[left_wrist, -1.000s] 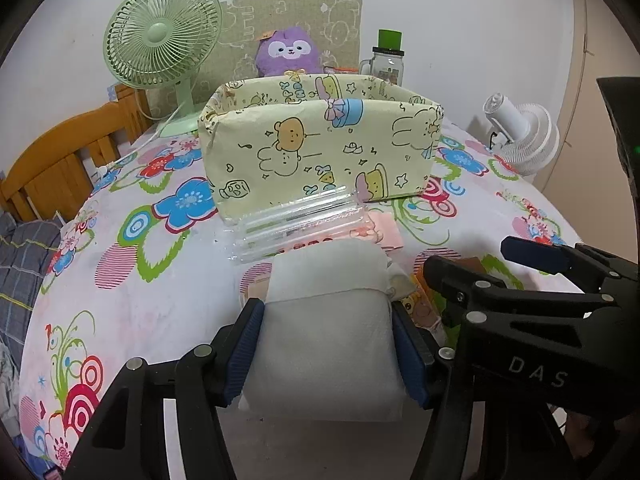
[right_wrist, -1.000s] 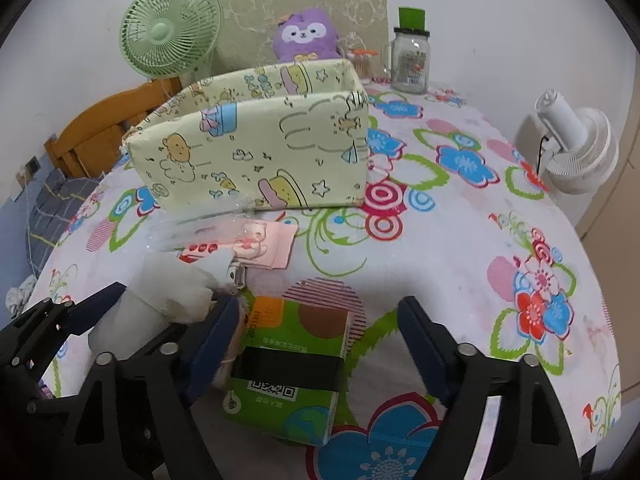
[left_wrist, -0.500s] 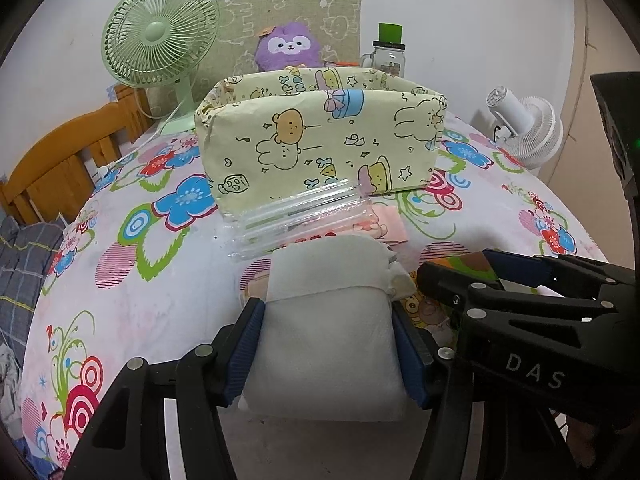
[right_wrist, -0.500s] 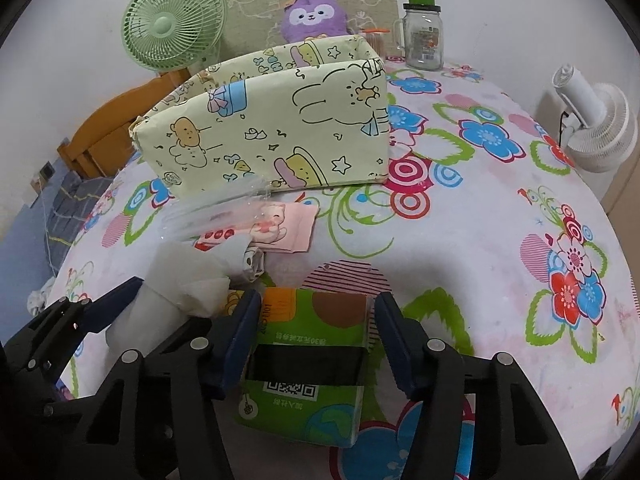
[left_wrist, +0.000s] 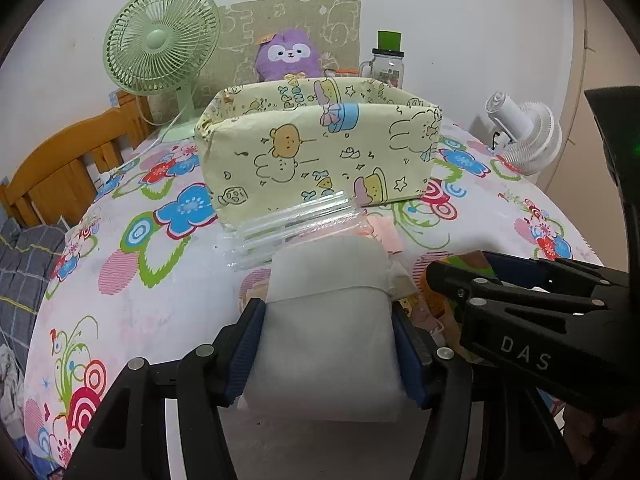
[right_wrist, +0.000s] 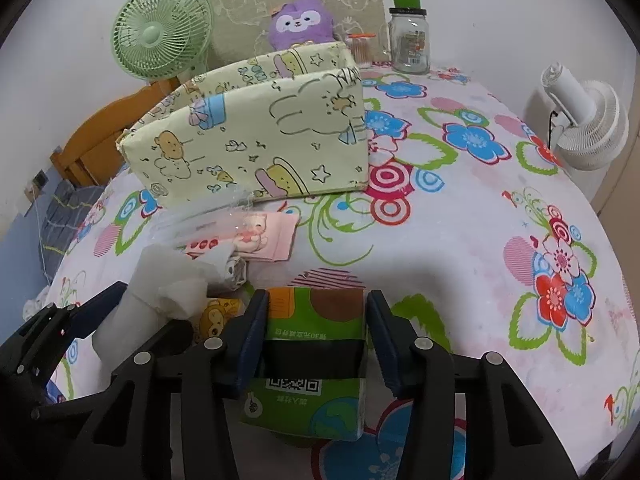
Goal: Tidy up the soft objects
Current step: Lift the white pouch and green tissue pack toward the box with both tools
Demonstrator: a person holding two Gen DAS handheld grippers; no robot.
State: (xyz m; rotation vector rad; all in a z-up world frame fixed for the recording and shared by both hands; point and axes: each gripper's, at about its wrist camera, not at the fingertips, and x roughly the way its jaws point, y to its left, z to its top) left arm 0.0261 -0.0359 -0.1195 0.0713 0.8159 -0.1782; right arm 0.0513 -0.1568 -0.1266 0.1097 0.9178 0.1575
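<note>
My left gripper (left_wrist: 328,354) is shut on a white soft pack (left_wrist: 326,312), its blue pads pressing both sides low over the flowered tablecloth (left_wrist: 132,292). In the right wrist view the same white pack (right_wrist: 160,276) shows at lower left. My right gripper (right_wrist: 316,334) has its jaws closing on a green tissue pack (right_wrist: 316,316), and the pads touch the pack's two sides. A yellow cartoon-print fabric bin (left_wrist: 320,152) stands open-topped just beyond both, also seen as the bin (right_wrist: 256,136).
A clear plastic pack (left_wrist: 296,220) and a pink pack (right_wrist: 264,236) lie before the bin. Behind it sit a purple plush (left_wrist: 288,56), a green fan (left_wrist: 160,44) and a glass jar (left_wrist: 388,64). A white fan (left_wrist: 524,136) stands off the right edge, a wooden chair (left_wrist: 60,168) at left.
The right gripper's jaws have narrowed from wide apart until the pads meet the green tissue pack. The left gripper keeps the same hold on the white pack.
</note>
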